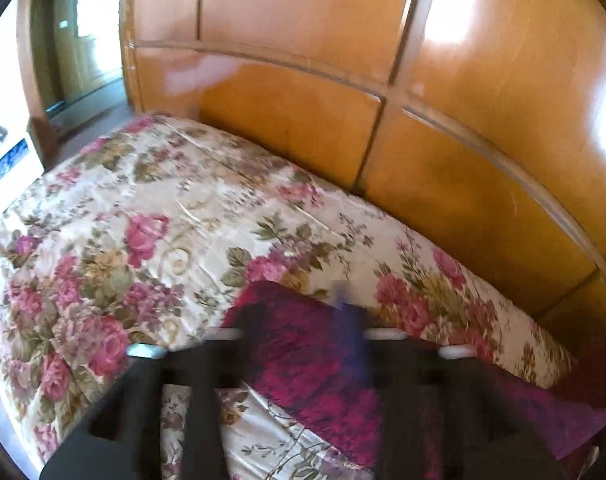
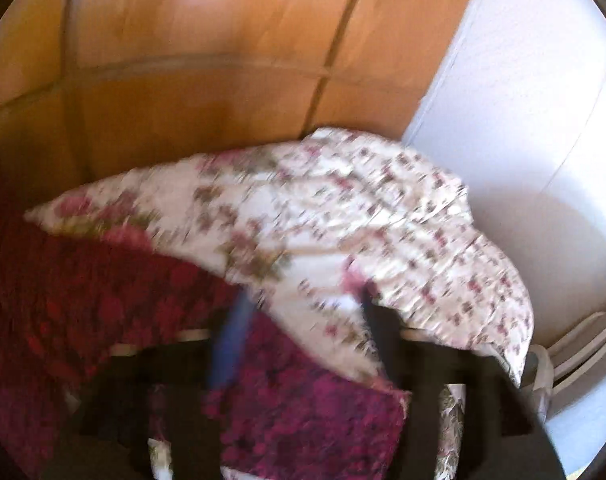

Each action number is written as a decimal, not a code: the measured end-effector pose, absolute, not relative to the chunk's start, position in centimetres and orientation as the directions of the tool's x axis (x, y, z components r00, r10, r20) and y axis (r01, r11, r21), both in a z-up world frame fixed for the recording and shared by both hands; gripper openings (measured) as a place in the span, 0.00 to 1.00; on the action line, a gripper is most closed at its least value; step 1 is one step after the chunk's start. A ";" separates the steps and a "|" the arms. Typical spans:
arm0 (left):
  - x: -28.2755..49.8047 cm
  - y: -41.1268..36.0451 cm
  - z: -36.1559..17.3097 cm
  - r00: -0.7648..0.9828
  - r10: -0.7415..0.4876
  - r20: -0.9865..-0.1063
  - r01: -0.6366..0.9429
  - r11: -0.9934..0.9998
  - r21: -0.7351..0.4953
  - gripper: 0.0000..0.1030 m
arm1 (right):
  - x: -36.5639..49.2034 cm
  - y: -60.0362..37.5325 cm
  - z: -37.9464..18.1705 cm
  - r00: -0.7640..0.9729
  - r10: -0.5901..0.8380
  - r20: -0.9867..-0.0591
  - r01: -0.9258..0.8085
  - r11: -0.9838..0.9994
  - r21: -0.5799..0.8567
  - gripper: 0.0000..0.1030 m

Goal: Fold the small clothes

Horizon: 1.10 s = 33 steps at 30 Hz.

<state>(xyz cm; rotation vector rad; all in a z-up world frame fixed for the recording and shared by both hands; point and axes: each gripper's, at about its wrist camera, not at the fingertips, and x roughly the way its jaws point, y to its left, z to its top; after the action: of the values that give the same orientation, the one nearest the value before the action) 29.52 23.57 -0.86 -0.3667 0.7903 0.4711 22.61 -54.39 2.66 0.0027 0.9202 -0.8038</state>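
While spread: one magenta garment [image 1: 315, 364]

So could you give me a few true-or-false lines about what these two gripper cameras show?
1. The bedspread is plain white. False: it carries pink roses and green leaves.
2. A dark red patterned cloth lies on the bed. True.
3. The left gripper is clamped on the cloth. False: its jaws stand apart over it.
4. Wooden panelling rises behind the bed. True.
5. The right gripper is shut. False: its jaws stand open.
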 end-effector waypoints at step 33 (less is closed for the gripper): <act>10.1 4.5 -6.6 0.470 -0.601 -0.646 0.167 0.780 -0.604 0.11 | 7.2 -35.7 2.0 0.468 0.131 -0.874 0.179 0.954 0.239 0.13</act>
<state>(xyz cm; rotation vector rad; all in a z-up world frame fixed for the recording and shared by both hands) 10.13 4.51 -6.61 -0.5027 0.9754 -0.4956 7.23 -35.74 1.99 0.3172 1.0888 -0.0300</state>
